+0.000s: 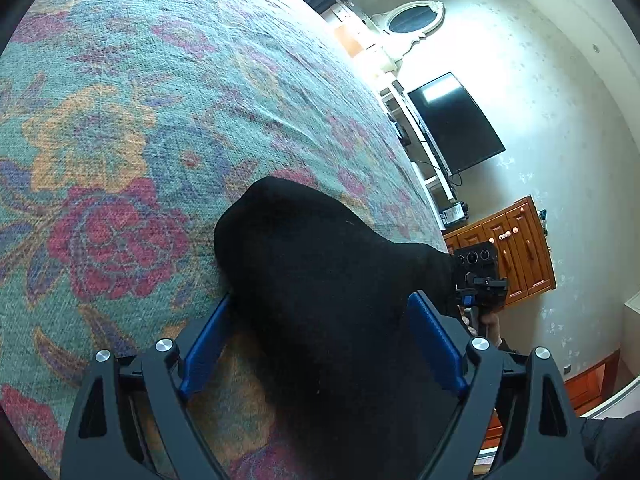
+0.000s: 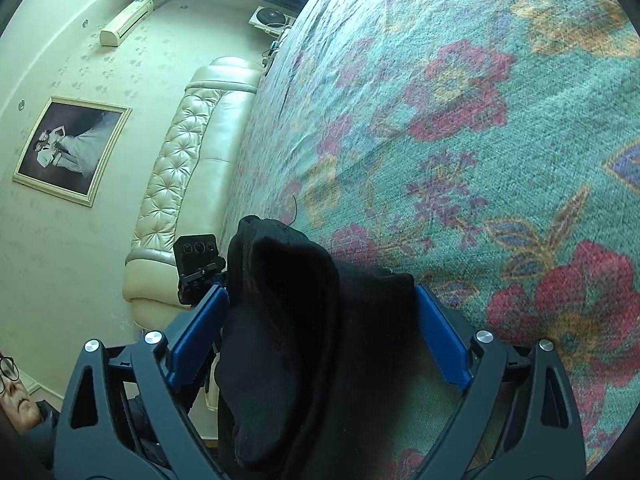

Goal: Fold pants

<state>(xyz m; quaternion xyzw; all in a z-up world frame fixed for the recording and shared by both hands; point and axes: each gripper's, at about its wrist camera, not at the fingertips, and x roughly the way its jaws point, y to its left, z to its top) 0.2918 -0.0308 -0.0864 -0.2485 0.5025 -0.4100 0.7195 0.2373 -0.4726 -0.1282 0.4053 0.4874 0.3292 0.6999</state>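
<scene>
The black pants (image 1: 320,272) lie bunched on a floral bedspread (image 1: 140,100). In the left wrist view my left gripper (image 1: 322,304) has its blue fingers (image 1: 204,344) wide apart, with the black cloth lying between them. In the right wrist view the pants (image 2: 304,320) are piled up between the blue fingers (image 2: 440,336) of my right gripper (image 2: 320,292), which also stands wide open around the cloth. The right gripper shows in the left wrist view (image 1: 478,280) at the far end of the pants. The left gripper's body shows in the right wrist view (image 2: 200,264).
The bedspread (image 2: 480,120) covers a large bed with a cream tufted headboard (image 2: 180,152). A wall television (image 1: 452,124), a wooden cabinet (image 1: 512,248) and a mirror (image 1: 412,20) stand beyond the bed's edge. A framed photo (image 2: 68,148) hangs on the wall.
</scene>
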